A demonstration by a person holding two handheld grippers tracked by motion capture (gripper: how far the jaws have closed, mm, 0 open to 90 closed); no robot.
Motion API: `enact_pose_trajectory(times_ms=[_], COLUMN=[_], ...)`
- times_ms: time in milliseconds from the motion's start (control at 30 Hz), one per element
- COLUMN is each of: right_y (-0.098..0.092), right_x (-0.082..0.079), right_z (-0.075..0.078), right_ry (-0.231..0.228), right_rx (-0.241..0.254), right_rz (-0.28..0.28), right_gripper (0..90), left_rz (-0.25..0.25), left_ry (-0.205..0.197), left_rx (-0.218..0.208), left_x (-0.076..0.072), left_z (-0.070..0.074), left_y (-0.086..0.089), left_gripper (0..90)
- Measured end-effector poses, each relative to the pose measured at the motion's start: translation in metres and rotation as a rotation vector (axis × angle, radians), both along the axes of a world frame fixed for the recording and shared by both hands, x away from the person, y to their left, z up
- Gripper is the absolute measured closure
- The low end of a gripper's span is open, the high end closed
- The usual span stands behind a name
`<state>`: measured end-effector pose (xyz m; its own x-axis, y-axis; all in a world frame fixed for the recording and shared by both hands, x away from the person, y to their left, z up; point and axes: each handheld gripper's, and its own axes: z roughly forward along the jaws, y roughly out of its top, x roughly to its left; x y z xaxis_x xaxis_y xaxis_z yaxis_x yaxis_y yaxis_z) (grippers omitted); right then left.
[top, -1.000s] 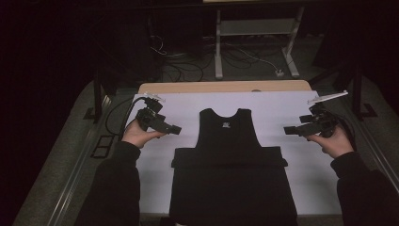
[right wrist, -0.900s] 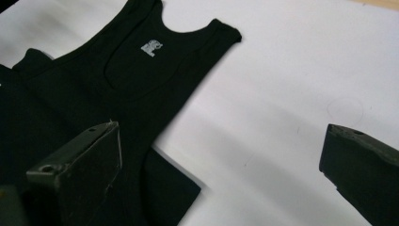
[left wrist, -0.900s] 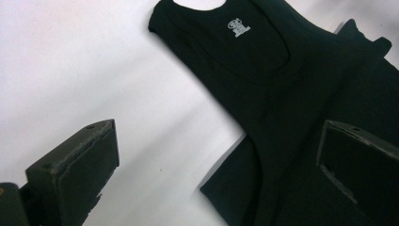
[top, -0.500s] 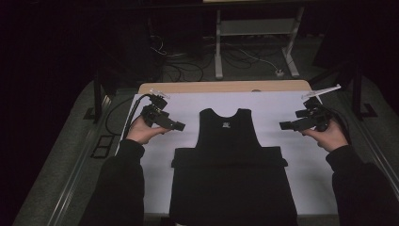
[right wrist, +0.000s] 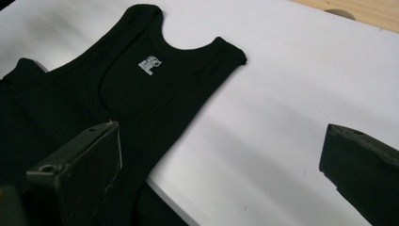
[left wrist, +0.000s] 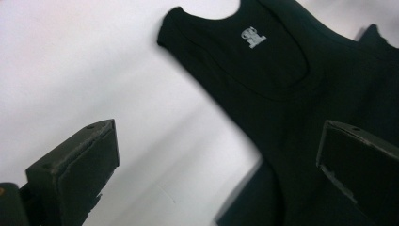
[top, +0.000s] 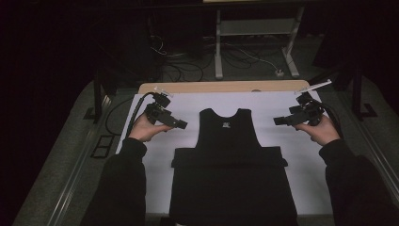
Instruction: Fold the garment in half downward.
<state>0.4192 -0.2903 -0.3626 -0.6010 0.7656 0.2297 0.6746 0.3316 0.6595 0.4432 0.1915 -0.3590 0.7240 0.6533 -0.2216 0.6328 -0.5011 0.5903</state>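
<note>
A black sleeveless top [top: 229, 134] lies flat on the white sheet [top: 188, 106], neck toward the far edge, with a small white label [left wrist: 252, 38] inside the collar [right wrist: 149, 65]. Its lower part is folded up into a wider black band [top: 230, 183]. My left gripper [top: 181, 125] hovers left of the top's shoulder, jaws wide apart and empty, pointing at it. My right gripper [top: 278, 121] hovers right of the other shoulder, likewise open and empty, pointing inward.
The white sheet covers a wooden table whose bare far edge [top: 226, 87] shows. Cables [top: 188, 61] and a metal stand [top: 254, 47] sit on the dark floor beyond. White sheet lies bare on both sides of the top.
Both grippers have moved toward the far edge and a little inward, closing on the top's shoulders. The top has not moved.
</note>
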Motion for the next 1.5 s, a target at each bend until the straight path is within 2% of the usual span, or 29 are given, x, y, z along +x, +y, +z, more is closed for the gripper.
enact_pose_trajectory(times_ms=[167,300,367,500,667,800,900,1033,1200,1500], right_y=[0.007,0.012,0.014,0.019,0.023,0.026,0.029,0.032,0.035,0.040], right_x=[0.006,0.010,0.012,0.017,0.023,0.026,0.028,0.031,0.035,0.040], right_z=[0.001,0.000,-0.001,-0.002,-0.004,-0.009,-0.015,-0.020,-0.026,-0.039], right_ry=[0.000,0.002,0.001,-0.002,-0.005,-0.002,0.006,0.011,0.021,0.030], right_rx=[-0.007,-0.010,-0.012,-0.030,-0.022,-0.010,-0.020,-0.022,-0.014,-0.022], right_rz=[0.008,0.011,0.013,0.010,0.006,0.003,0.004,0.008,0.006,-0.001], right_gripper=[0.0,0.0,0.0,0.0,0.0,0.0,0.0,0.0,0.0,0.0], left_rz=[-0.003,0.009,0.001,-0.003,-0.004,-0.010,-0.015,-0.013,0.008,0.014], left_ry=[-0.003,-0.014,-0.010,-0.006,0.002,0.009,0.022,0.036,0.050,0.072], left_rx=[-0.012,0.003,-0.006,0.005,0.006,-0.015,-0.004,-0.010,-0.036,-0.048], left_x=[0.004,0.010,0.011,0.015,0.021,0.023,0.026,0.030,0.034,0.039], left_z=[-0.002,-0.003,-0.004,-0.004,-0.007,-0.013,-0.021,-0.029,-0.037,-0.050], left_y=[-0.005,-0.010,-0.013,-0.020,-0.026,-0.031,-0.036,-0.039,-0.041,-0.045], left_gripper=[0.0,0.0,0.0,0.0,0.0,0.0,0.0,0.0,0.0,0.0])
